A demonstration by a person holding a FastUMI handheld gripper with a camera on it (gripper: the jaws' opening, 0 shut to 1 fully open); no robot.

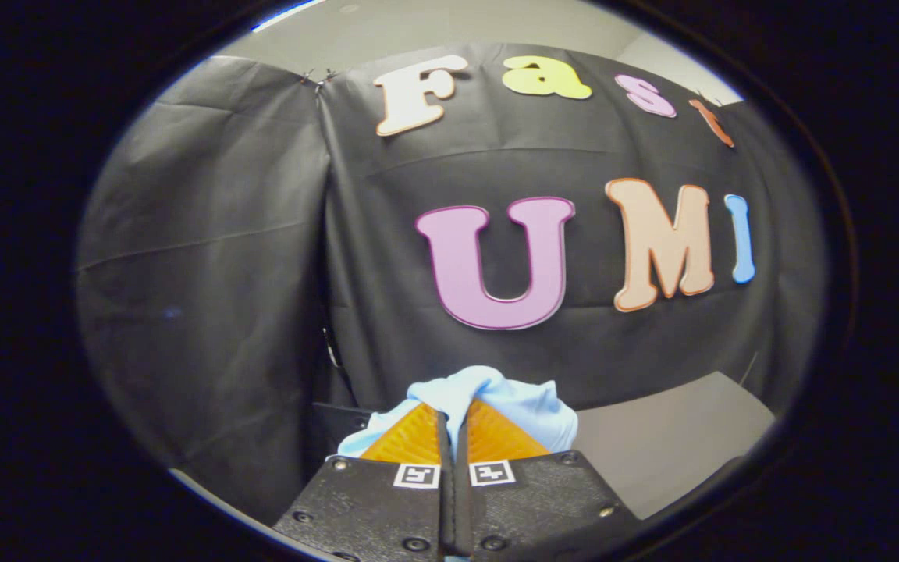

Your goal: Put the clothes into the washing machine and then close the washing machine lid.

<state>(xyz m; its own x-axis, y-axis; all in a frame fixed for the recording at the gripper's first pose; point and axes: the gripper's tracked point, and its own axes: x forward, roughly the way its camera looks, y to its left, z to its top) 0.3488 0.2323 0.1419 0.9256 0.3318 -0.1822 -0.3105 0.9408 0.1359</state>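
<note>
We see the claw (453, 425) clenched on a light blue garment (527, 406), its two fingers (406, 437) nearly together with a fold of the cloth pinched between them. The garment bunches up over and around the fingertips, lifted in front of the booth's black cloth wall (223, 257). A grey bench (668, 445) lies beyond, to the right of the fingers.

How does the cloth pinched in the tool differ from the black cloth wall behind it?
The garment is pale blue; the wall cloth is black. The garment is bunched up, clamped between the tool's closed fingers; the wall cloth hangs flat and wide, with a few creases. Both are soft fabric.
</note>
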